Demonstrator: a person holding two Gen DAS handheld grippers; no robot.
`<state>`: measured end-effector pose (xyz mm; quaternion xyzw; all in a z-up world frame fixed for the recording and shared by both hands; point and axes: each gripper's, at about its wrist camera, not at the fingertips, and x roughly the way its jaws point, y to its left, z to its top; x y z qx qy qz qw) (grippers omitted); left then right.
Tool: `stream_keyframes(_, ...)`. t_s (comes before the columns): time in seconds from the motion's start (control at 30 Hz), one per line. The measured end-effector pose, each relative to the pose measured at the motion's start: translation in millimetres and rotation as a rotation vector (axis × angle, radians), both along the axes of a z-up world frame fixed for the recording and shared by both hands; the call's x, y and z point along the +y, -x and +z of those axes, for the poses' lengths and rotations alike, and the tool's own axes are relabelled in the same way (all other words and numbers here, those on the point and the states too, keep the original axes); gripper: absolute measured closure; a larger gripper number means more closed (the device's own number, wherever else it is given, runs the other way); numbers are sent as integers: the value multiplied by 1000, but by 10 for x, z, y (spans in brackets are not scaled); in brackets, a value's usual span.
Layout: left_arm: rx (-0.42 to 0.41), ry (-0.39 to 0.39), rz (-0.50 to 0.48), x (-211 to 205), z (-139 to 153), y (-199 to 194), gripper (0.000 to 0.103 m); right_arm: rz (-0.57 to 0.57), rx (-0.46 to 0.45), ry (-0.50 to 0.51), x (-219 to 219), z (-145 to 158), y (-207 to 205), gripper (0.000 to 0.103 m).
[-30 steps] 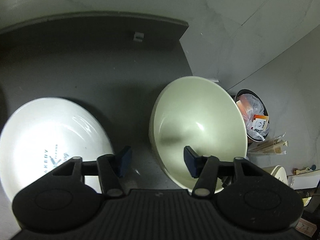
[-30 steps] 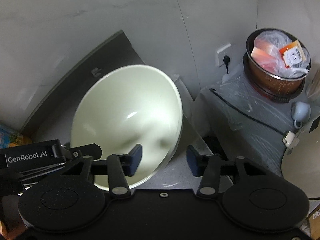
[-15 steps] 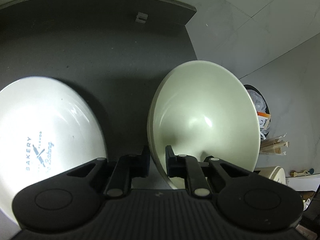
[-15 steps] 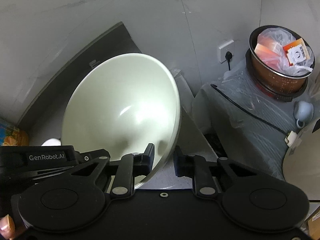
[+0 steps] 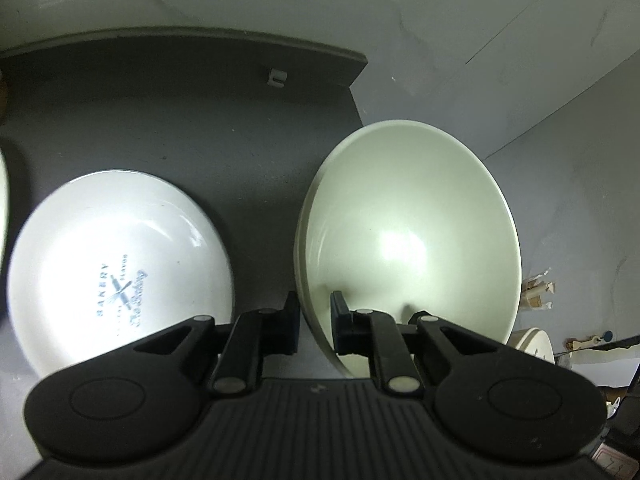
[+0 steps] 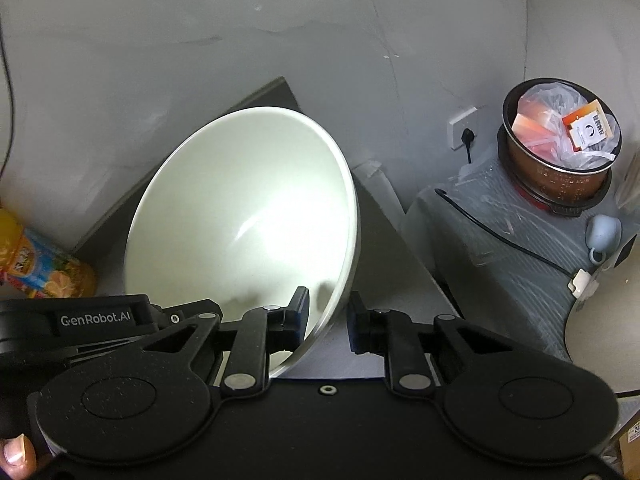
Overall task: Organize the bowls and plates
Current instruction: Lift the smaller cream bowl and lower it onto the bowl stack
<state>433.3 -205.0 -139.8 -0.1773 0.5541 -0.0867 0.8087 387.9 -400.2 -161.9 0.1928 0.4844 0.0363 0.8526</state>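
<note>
One pale green bowl (image 5: 408,240) is held tilted above the dark table (image 5: 160,120), near the table's right edge, with its opening turned toward both cameras. It is gripped from two sides. The left gripper (image 5: 314,320) is seen with its jaws drawn close and pinching the bowl's near rim, one pad outside and one inside. The right gripper (image 6: 328,316) straddles the opposite rim; its jaws are likewise pinched on the wall, although a narrow gap appears beside the right pad, so contact there is probably but not certainly complete.

One white plate (image 5: 116,268) bearing blue "BAKERY" lettering lies flat on the table toward its left edge, well apart from the bowl. A sliver of a second pale dish (image 5: 3,200) is cut off at the far left.

One orange drink bottle (image 6: 40,268) is visible at the table's left side.
</note>
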Motion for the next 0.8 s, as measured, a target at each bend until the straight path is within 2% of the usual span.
stream_keyframes(0.43, -61, -3, 6, 160, 340, 501, 89, 10, -64, -3, 106, 263, 412, 83)
stream_keyframes(0.8, -85, 8, 22, 316, 489, 860, 89, 29, -90, 8, 207, 391, 694, 83)
